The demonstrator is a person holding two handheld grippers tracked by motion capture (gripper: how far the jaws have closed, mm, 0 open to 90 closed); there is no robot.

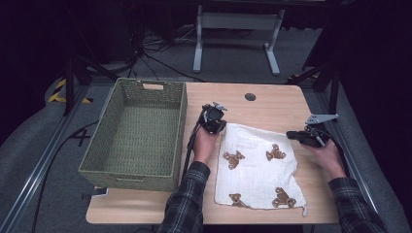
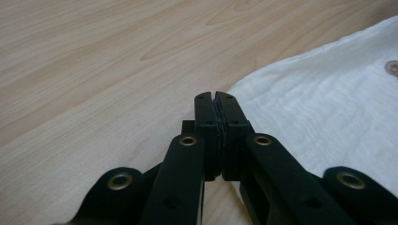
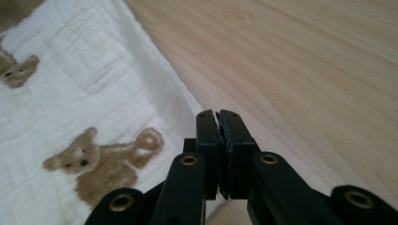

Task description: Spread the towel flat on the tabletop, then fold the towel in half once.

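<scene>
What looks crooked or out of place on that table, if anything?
Only small things. The white bear-print cloth lies slightly askew to the table edge, and its near right corner is rumpled and pokes out. The wicker basket sits straight. Both grippers, left and right, rest shut at the cloth's far corners.

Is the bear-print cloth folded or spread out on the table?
Spread out: the cloth lies flat in one layer on the table, four bears showing, edges slightly uneven.

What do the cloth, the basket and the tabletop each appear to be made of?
Cloth: soft crinkled white fabric, probably cotton muslin, printed with brown bears. Basket: woven green-grey fibre, maybe seagrass; weave shows. Tabletop: pale, smooth wood or laminate; grain lines visible.
</scene>
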